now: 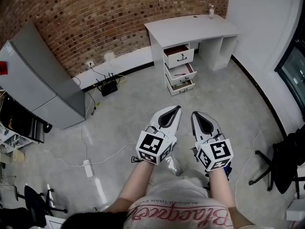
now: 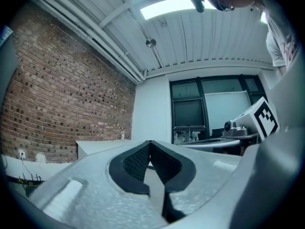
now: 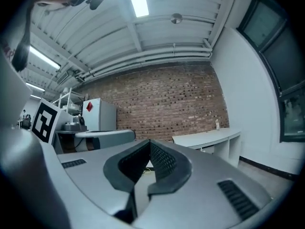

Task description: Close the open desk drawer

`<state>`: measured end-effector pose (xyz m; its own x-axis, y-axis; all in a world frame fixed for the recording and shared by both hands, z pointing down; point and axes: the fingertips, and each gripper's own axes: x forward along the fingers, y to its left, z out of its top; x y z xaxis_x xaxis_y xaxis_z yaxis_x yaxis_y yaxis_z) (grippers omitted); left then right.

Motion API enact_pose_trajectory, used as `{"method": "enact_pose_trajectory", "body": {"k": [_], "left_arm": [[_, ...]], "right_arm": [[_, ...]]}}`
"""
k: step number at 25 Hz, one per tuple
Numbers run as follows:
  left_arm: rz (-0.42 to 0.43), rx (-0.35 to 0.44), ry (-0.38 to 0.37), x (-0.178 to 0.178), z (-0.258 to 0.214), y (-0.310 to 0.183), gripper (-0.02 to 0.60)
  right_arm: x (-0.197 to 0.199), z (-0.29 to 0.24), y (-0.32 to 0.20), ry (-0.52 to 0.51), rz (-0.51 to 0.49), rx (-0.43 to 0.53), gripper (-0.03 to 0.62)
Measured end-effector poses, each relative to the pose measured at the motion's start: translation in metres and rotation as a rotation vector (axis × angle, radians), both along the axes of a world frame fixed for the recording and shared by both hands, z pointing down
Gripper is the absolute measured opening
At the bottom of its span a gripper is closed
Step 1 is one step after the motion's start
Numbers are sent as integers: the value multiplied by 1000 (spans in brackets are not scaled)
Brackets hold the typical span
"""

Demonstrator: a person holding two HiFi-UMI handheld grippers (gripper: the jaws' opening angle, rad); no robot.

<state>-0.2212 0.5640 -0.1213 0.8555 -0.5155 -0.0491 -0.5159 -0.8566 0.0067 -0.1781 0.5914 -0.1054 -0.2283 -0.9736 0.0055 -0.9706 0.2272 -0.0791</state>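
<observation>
While left claw (image 1: 177, 108) and right claw (image 1: 195, 114) sit clenched empty, one desk (image 1: 190, 26), three open drawers (image 1: 180, 72).

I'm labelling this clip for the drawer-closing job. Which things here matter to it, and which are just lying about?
For the job: desk, its open top drawer, middle drawer and bottom drawer, left hand-held gripper and right hand-held gripper, both shut and empty.

Lying about: bottle on the desk, grey cabinet, power strip on the floor, black chair.
</observation>
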Motion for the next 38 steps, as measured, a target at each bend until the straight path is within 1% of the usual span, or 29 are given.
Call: {"method": "enact_pose_trajectory", "body": {"k": [4, 10, 15, 19, 27, 32, 35, 38], "left_arm": [[-21, -5, 19, 1, 7, -21, 6], [-14, -21, 10, 8, 14, -50, 6], [-49, -32, 12, 18, 20, -88, 6], [-68, -32, -1, 36, 28, -121, 6], [-80, -25, -14, 83, 21, -195, 6], [-98, -36, -12, 120, 20, -247, 6], [-109, -30, -10, 144, 18, -276, 6], [-119, -31, -8, 165, 19, -300, 6]], "right_arm": [[-1, 3, -15, 24, -18, 1, 12], [5, 5, -49, 56, -18, -17, 12], [23, 13, -88, 54, -20, -22, 12], [39, 22, -122, 57, -56, -27, 12], [79, 12, -199, 47, -87, -18, 12], [117, 13, -252, 88, -87, -34, 12], [142, 10, -282, 84, -101, -34, 12], [160, 10, -307, 72, -137, -34, 12]]}}
